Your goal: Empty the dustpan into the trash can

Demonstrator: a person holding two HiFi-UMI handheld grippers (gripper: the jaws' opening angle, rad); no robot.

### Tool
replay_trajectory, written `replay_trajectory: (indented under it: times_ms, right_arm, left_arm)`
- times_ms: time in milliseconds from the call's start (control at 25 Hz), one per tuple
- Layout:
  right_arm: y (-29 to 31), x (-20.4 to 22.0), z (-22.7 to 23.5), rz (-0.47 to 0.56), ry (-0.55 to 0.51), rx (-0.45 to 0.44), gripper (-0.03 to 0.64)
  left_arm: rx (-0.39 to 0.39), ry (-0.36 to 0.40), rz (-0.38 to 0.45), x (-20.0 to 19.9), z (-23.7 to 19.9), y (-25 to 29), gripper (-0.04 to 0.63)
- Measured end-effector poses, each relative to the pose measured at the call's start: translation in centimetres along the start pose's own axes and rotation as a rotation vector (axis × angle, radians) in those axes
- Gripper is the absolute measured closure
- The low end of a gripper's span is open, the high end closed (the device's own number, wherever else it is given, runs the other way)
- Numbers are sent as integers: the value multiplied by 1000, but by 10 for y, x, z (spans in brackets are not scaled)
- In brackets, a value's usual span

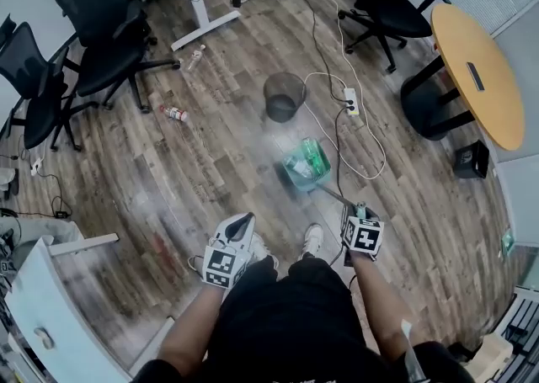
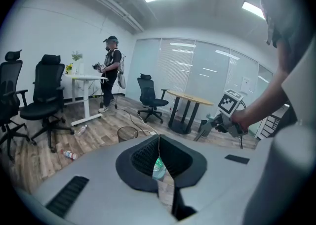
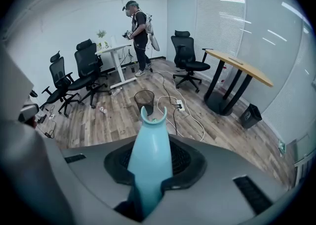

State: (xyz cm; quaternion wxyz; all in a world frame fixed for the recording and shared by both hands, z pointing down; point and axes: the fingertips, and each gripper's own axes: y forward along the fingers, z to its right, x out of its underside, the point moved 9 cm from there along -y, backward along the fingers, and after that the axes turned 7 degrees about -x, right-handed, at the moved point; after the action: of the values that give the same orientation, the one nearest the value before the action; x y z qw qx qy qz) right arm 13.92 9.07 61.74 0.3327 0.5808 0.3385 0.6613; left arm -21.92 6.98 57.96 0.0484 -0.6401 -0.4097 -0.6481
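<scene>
Wood floor (image 1: pixel 210 172) of an office, seen from above a standing person. Nearest, the left gripper (image 1: pixel 244 220) is clenched on nothing. The right gripper (image 1: pixel 360 208) grasps the pale blue handle (image 3: pixel 150 156) of a teal dustpan (image 1: pixel 305 164), which is just ahead of the shoes and holds green and pale litter. Beyond it, apart, stands a black mesh trash can (image 1: pixel 284 97); its inside is too dark to read. Farther off are black chairs (image 1: pixel 105 32) and a round table (image 1: pixel 476 74).

Blk clothes (image 1: pixel 278 318), white shoes (image 1: pixel 313 240); b/w marker cubes (image 1: pixel 221 265).
</scene>
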Motion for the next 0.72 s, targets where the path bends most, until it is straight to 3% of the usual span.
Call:
replay_trajectory:
  times_ms: [280,720]
  right_arm:
    - [-22,-38,6,94,39,40,515]
    - [-47,-107,53,199,13,49,515]
  left_arm:
    - [37,77,30,-23,-27,11,572]
    - [3,84,63,-68,-23,58,572]
